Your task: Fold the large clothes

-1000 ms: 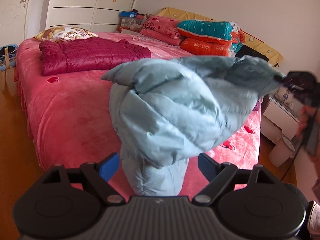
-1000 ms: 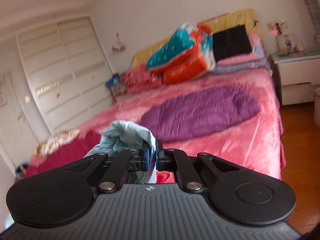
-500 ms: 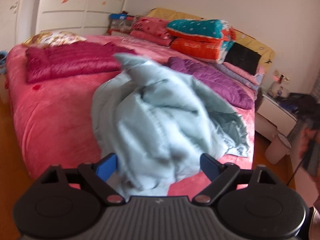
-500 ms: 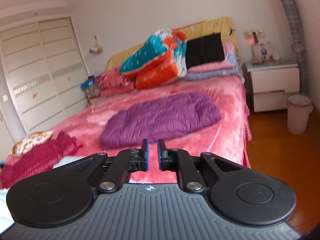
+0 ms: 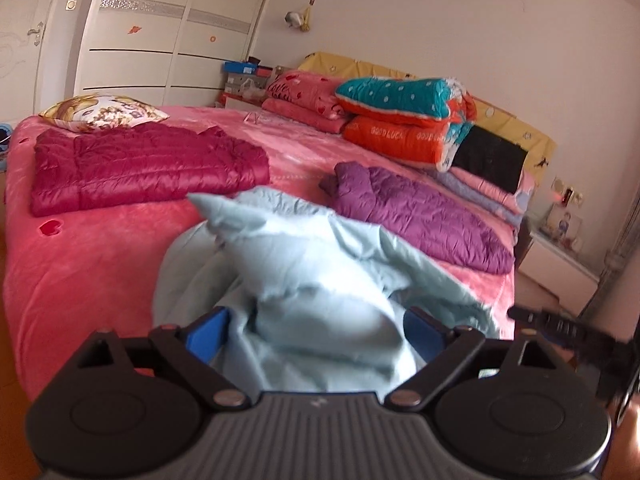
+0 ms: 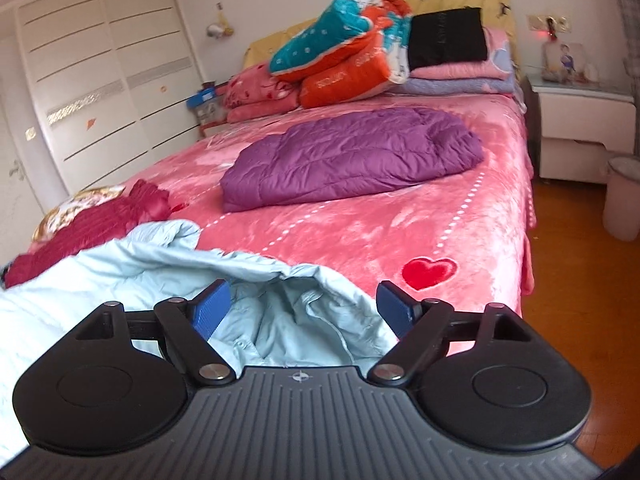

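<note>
A light blue down jacket (image 5: 312,276) lies crumpled on the near edge of the pink bed (image 5: 92,248). It also shows in the right wrist view (image 6: 160,264), its collar opening facing me. My left gripper (image 5: 316,334) is open, its blue pads on either side of a bunched part of the jacket. My right gripper (image 6: 306,312) is open and empty just over the jacket's collar. The right gripper's dark tip (image 5: 560,328) shows at the right of the left wrist view.
A folded dark red jacket (image 5: 140,168) lies at the bed's left and a folded purple jacket (image 6: 352,152) further up. Stacked quilts (image 6: 344,56) sit at the headboard. A white nightstand (image 6: 580,132) and bin (image 6: 622,196) stand to the right. A wardrobe (image 5: 160,36) is behind.
The jacket was held up by my shut right gripper, then dropped onto the bed. My right gripper has opened and come down to the collar. My left gripper stayed open.
</note>
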Demonstrator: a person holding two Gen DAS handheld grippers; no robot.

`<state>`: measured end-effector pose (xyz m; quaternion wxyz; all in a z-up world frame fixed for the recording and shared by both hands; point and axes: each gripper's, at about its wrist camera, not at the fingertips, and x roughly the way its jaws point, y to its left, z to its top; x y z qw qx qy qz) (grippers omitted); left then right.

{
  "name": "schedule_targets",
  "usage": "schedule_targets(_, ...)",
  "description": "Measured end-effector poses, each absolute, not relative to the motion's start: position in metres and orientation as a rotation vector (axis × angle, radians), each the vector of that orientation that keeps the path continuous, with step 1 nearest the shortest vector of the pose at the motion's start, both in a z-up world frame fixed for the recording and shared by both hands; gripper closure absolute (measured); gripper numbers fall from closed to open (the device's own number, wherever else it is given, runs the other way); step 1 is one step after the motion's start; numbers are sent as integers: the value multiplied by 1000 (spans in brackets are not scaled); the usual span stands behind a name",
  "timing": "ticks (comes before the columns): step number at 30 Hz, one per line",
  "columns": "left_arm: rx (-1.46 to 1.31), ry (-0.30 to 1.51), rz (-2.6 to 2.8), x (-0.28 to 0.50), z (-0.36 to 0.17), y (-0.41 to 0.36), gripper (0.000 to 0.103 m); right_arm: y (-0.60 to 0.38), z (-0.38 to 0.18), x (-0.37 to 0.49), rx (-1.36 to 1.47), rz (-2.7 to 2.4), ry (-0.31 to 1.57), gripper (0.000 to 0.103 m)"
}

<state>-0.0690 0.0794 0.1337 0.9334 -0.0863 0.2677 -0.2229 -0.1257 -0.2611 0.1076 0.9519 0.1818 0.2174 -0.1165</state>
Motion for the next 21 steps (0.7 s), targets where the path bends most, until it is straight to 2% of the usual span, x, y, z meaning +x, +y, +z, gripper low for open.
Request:
schedule_targets(9, -167, 516, -845, -96, 126, 23, 10, -284, 100, -122, 425, -296, 440, 0)
schedule_targets(14, -105, 716, -1169, -124, 100, -12, 10, -306, 94, -128, 522, -350, 428, 0)
schedule_targets(21, -40, 724, -1078, -144, 108, 15, 10, -310, 92, -140, 569, -375, 407, 0)
